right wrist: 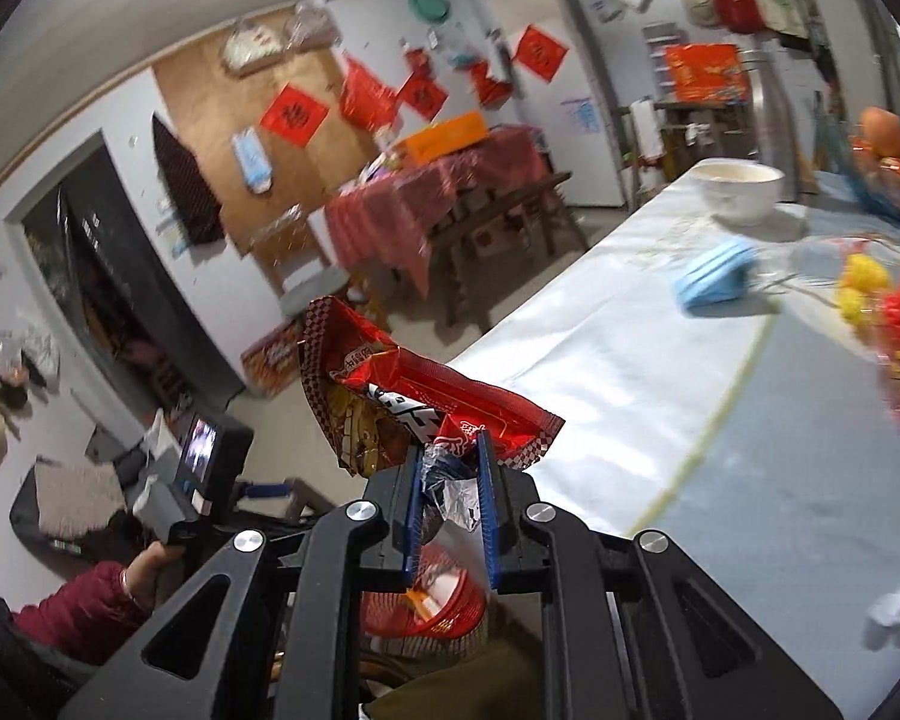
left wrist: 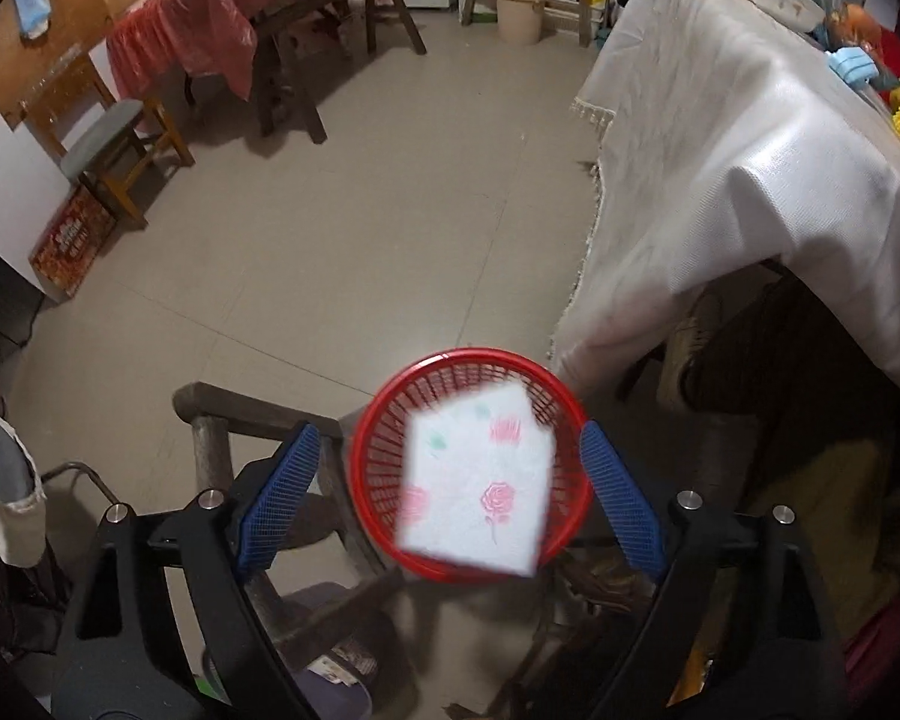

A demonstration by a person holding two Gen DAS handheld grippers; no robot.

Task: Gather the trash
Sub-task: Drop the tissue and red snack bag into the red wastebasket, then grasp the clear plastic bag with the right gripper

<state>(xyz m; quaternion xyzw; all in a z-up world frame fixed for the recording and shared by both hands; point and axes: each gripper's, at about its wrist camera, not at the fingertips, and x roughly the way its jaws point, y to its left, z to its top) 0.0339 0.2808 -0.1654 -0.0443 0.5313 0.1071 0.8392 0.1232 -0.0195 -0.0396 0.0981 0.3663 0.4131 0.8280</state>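
Observation:
In the left wrist view, a red mesh basket (left wrist: pixel 384 420) sits on the floor beside the table. A white napkin with pink roses (left wrist: pixel 477 480) is blurred in the air over the basket mouth. My left gripper (left wrist: pixel 450 498) is open and empty above the basket, its blue pads either side of it. In the right wrist view, my right gripper (right wrist: pixel 450 480) is shut on a red snack wrapper (right wrist: pixel 402 396) and holds it over the table edge. The basket also shows below the fingers in that view (right wrist: pixel 450 612).
A white-clothed table (left wrist: pixel 750 150) stands right of the basket, with a white bowl (right wrist: pixel 738 189), a blue packet (right wrist: pixel 714 279) and red and yellow flowers (right wrist: pixel 894 312). A wooden chair (left wrist: pixel 252 420) stands left of the basket. A red-covered table with benches (left wrist: pixel 240 12) is further back.

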